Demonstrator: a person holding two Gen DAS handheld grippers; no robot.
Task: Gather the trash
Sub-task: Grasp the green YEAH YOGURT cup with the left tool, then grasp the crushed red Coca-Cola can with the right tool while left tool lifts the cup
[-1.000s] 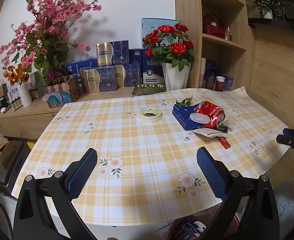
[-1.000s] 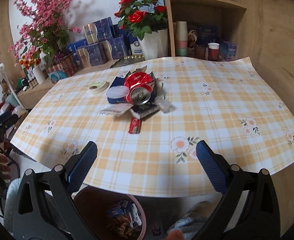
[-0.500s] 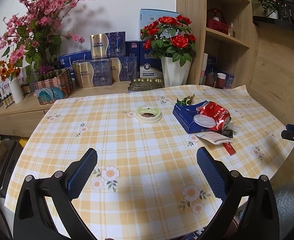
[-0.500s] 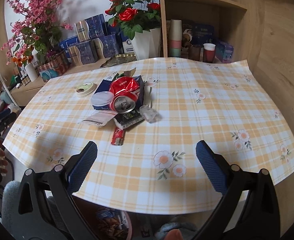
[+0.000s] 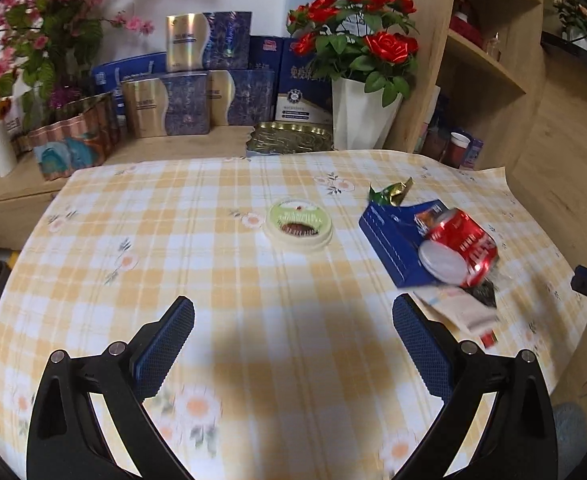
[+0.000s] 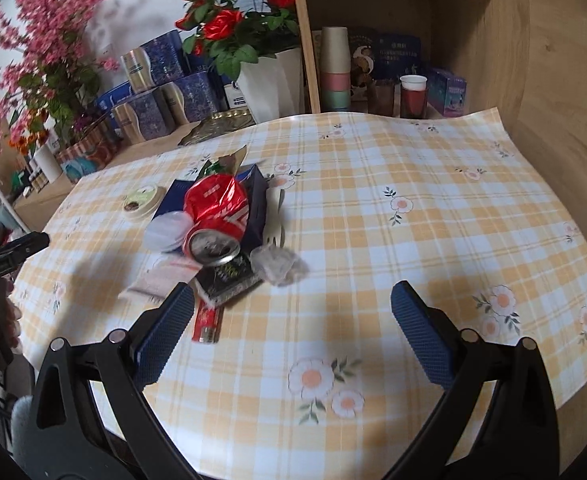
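From my left gripper (image 5: 293,334) — fingers spread, holding nothing — the crushed red can (image 5: 462,245) lies ahead to the right. From my right gripper (image 6: 292,320) — also spread — the can (image 6: 216,216) lies ahead-left, a red wrapper (image 6: 206,322) nearer.

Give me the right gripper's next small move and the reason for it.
Probably ease the right gripper forward and left toward the crushed red can, fingers staying wide. Both grippers are open and hold nothing, and the can lies on top of the trash pile on the blue box, ahead and left of this gripper, so it looks like the easiest piece to grasp first.
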